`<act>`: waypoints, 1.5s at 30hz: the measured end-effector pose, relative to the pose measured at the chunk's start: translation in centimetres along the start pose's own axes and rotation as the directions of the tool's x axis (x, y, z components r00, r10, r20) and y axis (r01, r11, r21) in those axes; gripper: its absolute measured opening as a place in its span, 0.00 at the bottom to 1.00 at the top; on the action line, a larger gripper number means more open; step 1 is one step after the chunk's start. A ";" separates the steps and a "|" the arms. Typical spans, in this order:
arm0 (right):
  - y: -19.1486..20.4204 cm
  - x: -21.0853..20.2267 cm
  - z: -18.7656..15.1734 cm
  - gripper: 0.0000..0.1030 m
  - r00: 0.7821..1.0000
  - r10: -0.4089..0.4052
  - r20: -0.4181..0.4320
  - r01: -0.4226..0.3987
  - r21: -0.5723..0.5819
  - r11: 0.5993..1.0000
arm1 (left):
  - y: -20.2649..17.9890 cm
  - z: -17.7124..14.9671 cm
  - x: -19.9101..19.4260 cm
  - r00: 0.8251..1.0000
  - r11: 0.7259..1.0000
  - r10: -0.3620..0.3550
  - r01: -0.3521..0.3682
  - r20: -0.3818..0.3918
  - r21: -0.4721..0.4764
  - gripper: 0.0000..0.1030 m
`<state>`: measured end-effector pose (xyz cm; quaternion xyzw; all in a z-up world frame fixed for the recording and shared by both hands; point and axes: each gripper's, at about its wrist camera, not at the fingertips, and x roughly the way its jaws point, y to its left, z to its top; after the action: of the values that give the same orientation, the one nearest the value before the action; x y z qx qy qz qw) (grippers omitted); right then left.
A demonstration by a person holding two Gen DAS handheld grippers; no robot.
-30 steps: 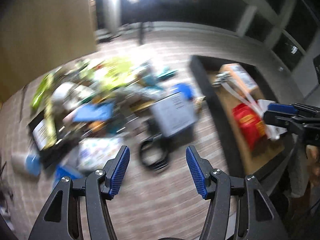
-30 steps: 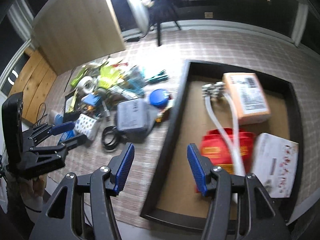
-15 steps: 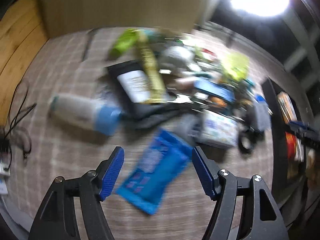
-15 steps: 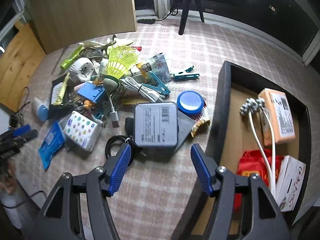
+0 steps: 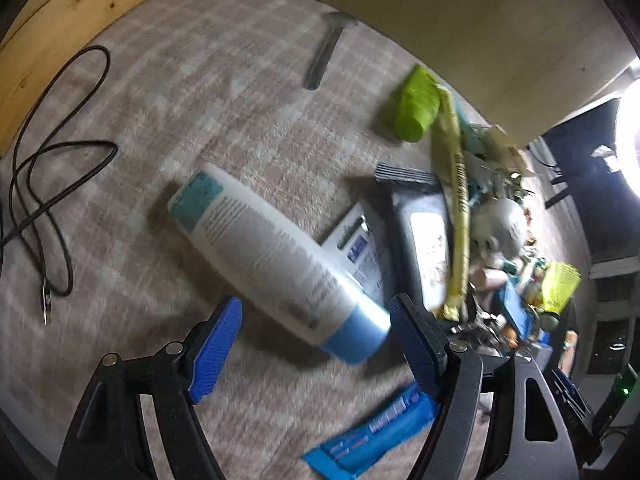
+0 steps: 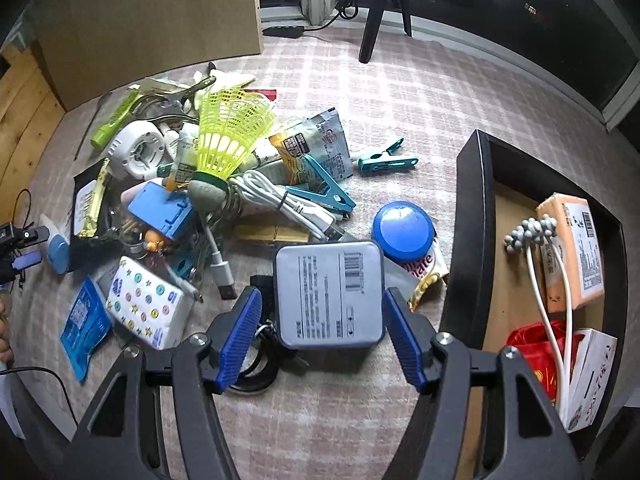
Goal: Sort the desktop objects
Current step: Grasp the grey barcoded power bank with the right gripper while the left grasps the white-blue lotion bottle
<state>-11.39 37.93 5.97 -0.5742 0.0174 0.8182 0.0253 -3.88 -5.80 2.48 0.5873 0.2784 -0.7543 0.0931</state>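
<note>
While left gripper (image 5: pixel 316 344) jaws were opening astride the white bottle (image 5: pixel 276 264), empty, we judged it light, rigid, slick: grip mid-body. Right gripper (image 6: pixel 322 338) gaped empty around the grey box (image 6: pixel 330 294).

A woven, matt checked cloth (image 6: pixel 400 112) covers the whole surface, its weave looking slightly rough. In the left wrist view, a smooth plastic bottle (image 5: pixel 272 260) with a satin white body and a pale blue cap lies mid-frame; at lower right a glossy blue foil-like sachet (image 5: pixel 372 444) catches light. Bare, grainy wood (image 5: pixel 52 28) fills the upper left corner. In the right wrist view, a matt grey plastic case (image 6: pixel 330 294) with a printed paper label sits low in the centre; above it are a stiff yellow plastic mesh shuttlecock (image 6: pixel 230 132) and a glossy white cable (image 6: pixel 280 204). The tray (image 6: pixel 466 240) at right has matt black walls and a brown, cardboard-like floor.
</note>
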 end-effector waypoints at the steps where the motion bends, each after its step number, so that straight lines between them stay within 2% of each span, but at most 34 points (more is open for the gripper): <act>1: 0.0 0.2 0.2 0.60 1.000 -0.003 0.000 0.003 0.003 1.000 | 0.0 0.2 0.3 1.000 1.000 0.010 -0.010 -0.003 -0.003 0.73; 5: -0.1 0.8 0.7 0.60 1.000 -0.011 -0.006 0.011 0.017 1.000 | -0.8 1.0 1.4 0.999 0.999 0.039 -0.039 -0.016 0.010 0.73; 9: -0.3 1.4 1.0 0.60 1.000 -0.005 -0.022 0.005 0.024 1.000 | -2.3 0.4 2.2 0.992 0.986 0.124 -0.124 0.003 0.109 0.71; 11: -0.5 1.6 0.9 0.60 1.000 0.000 -0.028 0.001 0.031 1.000 | -2.6 -0.1 2.3 0.990 0.979 0.140 -0.141 0.019 0.144 0.69; 16: -1.0 2.2 0.9 0.60 0.998 0.023 -0.050 -0.021 0.045 0.999 | -2.4 -1.0 2.1 0.987 0.968 0.152 -0.159 0.050 0.193 0.61; 23: 0.3 3.3 1.1 0.68 0.997 -0.027 -0.073 0.025 -0.017 1.000 | -2.3 -2.0 2.1 0.978 0.946 0.192 -0.208 0.086 0.248 0.50; 29: 1.1 4.0 1.2 0.70 0.994 -0.036 -0.100 0.031 -0.055 0.998 | -1.6 -2.3 1.9 0.980 0.948 0.177 -0.194 0.089 0.253 0.46; 36: 3.0 3.9 1.0 0.72 0.989 -0.120 -0.087 0.104 -0.173 0.979 | -0.3 -2.3 1.5 0.987 0.961 0.143 -0.157 0.073 0.228 0.45; 39: 2.6 4.0 1.1 0.71 0.987 -0.126 -0.097 0.110 -0.153 0.982 | -0.3 -2.6 1.6 0.985 0.953 0.154 -0.170 0.082 0.250 0.45; 41: 2.1 4.4 0.8 0.67 0.987 -0.111 -0.118 0.093 -0.146 0.985 | -0.3 -2.8 1.6 0.983 0.949 0.159 -0.177 0.090 0.261 0.45; 45: 1.1 3.9 0.5 0.67 0.992 -0.057 -0.111 0.044 -0.114 0.993 | 0.3 -3.0 1.5 0.985 0.953 0.149 -0.167 0.089 0.252 0.44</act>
<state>-13.23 36.94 2.47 -0.6208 -0.0411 0.7828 0.0129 -1.64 -4.17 0.52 0.5886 0.1263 -0.7939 0.0854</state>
